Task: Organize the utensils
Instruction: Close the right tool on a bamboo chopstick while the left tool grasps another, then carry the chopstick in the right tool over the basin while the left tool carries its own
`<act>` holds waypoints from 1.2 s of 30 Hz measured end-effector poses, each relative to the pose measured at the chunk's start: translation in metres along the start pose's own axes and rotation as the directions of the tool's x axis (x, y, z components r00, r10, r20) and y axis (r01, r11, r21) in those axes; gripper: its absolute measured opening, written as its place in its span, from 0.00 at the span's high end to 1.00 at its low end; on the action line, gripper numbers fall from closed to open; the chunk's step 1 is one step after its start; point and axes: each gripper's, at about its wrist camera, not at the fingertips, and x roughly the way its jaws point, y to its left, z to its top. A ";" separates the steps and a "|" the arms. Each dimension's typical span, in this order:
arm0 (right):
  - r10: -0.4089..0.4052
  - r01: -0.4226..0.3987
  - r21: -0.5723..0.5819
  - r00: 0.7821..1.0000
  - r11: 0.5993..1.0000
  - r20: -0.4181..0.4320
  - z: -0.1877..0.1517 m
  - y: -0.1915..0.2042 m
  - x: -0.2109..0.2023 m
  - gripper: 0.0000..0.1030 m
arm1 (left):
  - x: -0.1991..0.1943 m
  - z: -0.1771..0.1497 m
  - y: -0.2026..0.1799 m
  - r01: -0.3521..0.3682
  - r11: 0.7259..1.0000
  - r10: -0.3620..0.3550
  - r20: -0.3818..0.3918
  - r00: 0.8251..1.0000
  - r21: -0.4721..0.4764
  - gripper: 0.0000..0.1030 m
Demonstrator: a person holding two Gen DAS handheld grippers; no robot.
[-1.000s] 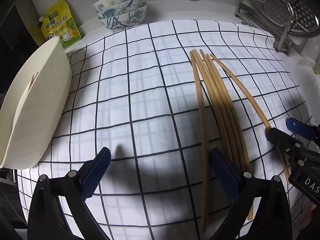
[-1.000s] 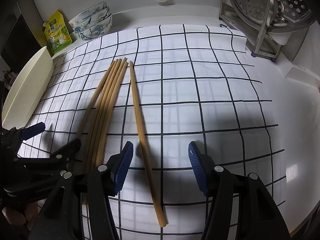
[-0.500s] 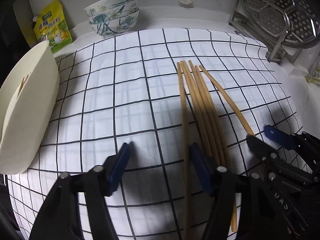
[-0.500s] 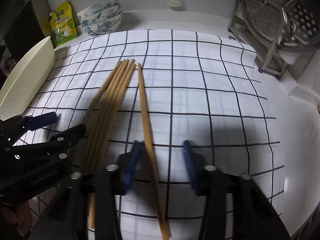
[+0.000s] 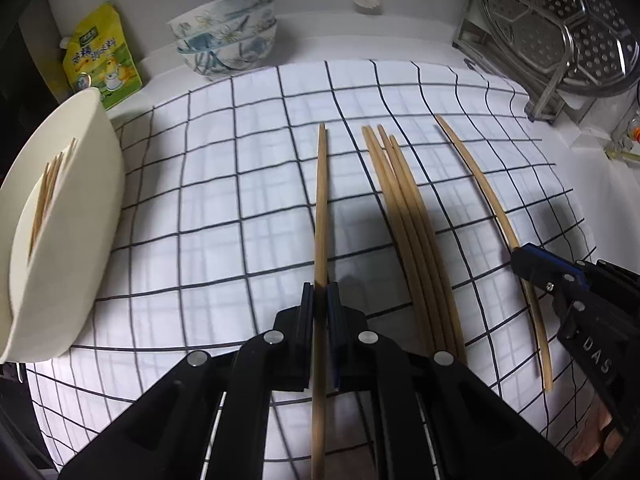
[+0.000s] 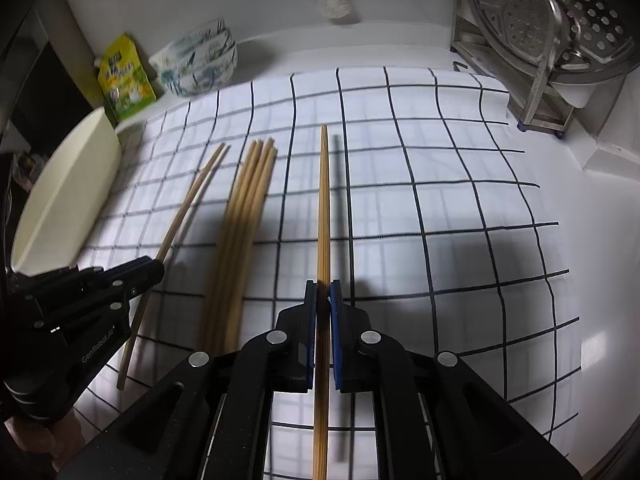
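My left gripper (image 5: 320,304) is clamped on one long bamboo chopstick (image 5: 321,200); my right gripper (image 6: 323,304) pinches another (image 6: 323,200). I judge both lifted off the black-and-white checked cloth (image 5: 224,216). A few chopsticks (image 5: 48,184) already lie in the cream oval tray (image 5: 80,216) at the cloth's left edge. Four bundled chopsticks (image 5: 412,240) are left mid-cloth, so I'm roughly halfway.

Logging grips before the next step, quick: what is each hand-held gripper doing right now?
Left hand-held gripper: closed on one chopstick.
Right hand-held gripper: closed on another chopstick.
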 end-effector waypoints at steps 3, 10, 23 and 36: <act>0.010 -0.010 0.006 1.000 1.000 0.024 0.007 0.008 -0.012 0.94 | -0.014 0.003 0.011 0.005 1.000 -0.005 0.023 1.000 -0.009 0.93; 0.048 -0.046 -0.021 0.995 0.999 0.084 0.031 0.043 -0.039 0.94 | -0.058 0.017 0.041 0.016 1.000 -0.012 0.119 0.993 -0.025 0.93; 0.191 -0.175 -0.143 0.976 0.974 0.103 0.074 0.161 -0.032 0.94 | -0.123 0.024 0.154 -0.045 0.987 0.079 0.221 0.972 -0.153 0.93; 0.289 -0.270 -0.300 0.957 0.915 0.019 0.092 0.309 0.013 0.94 | -0.117 -0.003 0.287 -0.145 0.931 0.211 0.168 0.963 -0.336 0.93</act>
